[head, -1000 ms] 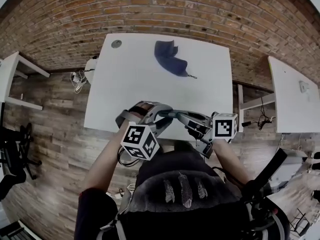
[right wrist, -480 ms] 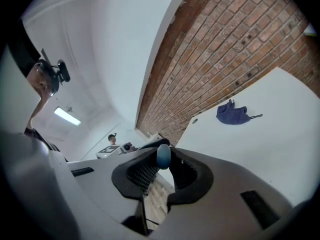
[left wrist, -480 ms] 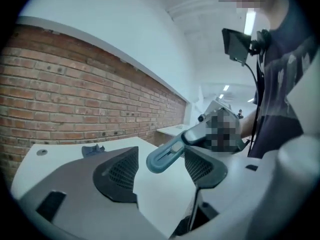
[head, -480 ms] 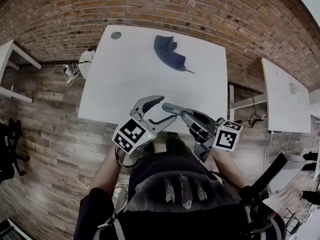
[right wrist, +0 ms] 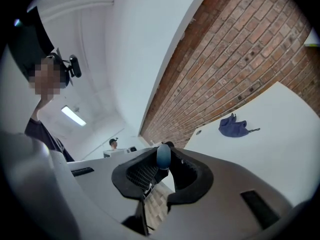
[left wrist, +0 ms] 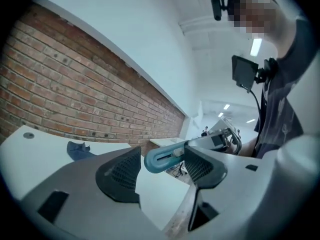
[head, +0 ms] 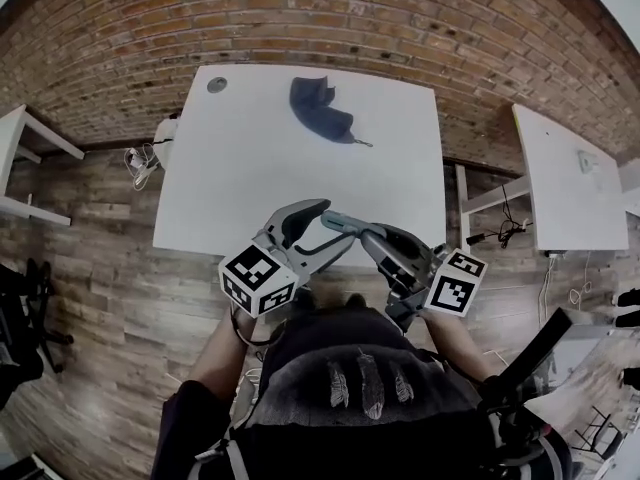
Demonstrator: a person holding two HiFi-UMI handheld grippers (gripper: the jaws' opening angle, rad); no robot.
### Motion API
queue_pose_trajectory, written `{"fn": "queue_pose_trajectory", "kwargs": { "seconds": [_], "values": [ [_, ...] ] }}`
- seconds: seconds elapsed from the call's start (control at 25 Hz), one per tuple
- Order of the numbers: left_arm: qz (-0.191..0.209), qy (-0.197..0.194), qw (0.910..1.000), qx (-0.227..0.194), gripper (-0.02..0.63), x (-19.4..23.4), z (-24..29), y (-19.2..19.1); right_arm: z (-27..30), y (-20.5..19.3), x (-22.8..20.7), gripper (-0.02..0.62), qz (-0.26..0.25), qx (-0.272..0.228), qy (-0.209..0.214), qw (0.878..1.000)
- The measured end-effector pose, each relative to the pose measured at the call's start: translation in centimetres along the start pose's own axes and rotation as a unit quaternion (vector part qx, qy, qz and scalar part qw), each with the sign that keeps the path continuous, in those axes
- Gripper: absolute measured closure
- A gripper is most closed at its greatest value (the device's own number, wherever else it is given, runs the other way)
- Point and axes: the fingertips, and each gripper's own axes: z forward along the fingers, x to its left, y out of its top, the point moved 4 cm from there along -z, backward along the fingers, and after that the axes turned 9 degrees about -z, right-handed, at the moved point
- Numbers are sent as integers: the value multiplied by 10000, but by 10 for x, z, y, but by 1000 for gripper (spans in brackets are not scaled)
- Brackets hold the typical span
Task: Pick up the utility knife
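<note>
**A:** Entry 1, jaws first. Right gripper [right wrist: 165, 173]?

**B:** Partly closed, pads clamped on the utility knife [right wrist: 163, 156]. In its own view I see the rounded blue-grey end of the knife end-on, pinched between the 2 pads. That is a firm hold by the look of it.

**A:** Left gripper [left wrist: 161, 176]?

**B:** Jaws spread as wide as they go, gripping nothing. The free end of the knife pokes into the gap between its 2 pads and sits closer to the pad on the right of that view. I cannot tell whether it brushes that pad, but nothing is pressing on it.

**A:** So where does the knife sit?

**B:** It is off the table [head: 230, 168], in the air over the near edge, just in front of the person. From the head view its long axis runs roughly level from the right gripper across to the left one, so the 2 grippers face each other along it.

**A:** Which hand matters for the next move?

**B:** The right one. It alone carries the knife, so I judge the pick-up done on that side. If the left is to clear off, it should back straight out along the knife's axis, since a sideways pull could knock the free end.

**A:** Anything else out there?

**B:** 1 dark blue cloth [head: 318, 111] on the far side of the table, well apart from both grippers.
</note>
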Motion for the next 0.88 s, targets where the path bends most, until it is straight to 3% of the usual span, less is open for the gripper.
{"fn": "queue_pose_trajectory", "kwargs": {
  "seconds": [0.2, 0.52, 0.88],
  "values": [
    [-303, 26, 9994, -144, 356, -22, 21, 3, -28, 12, -4, 528, -80, -228, 195, 9995],
    [-809, 45, 9951, -559, 430, -59, 43, 7, -76, 22, -14, 528, 600, -792, 720, 9924],
    [-617, 513, 9929, -873, 434, -84, 48, 7, -95, 32, -12, 529, 250, -810, 1007, 9913]
  ]
}}
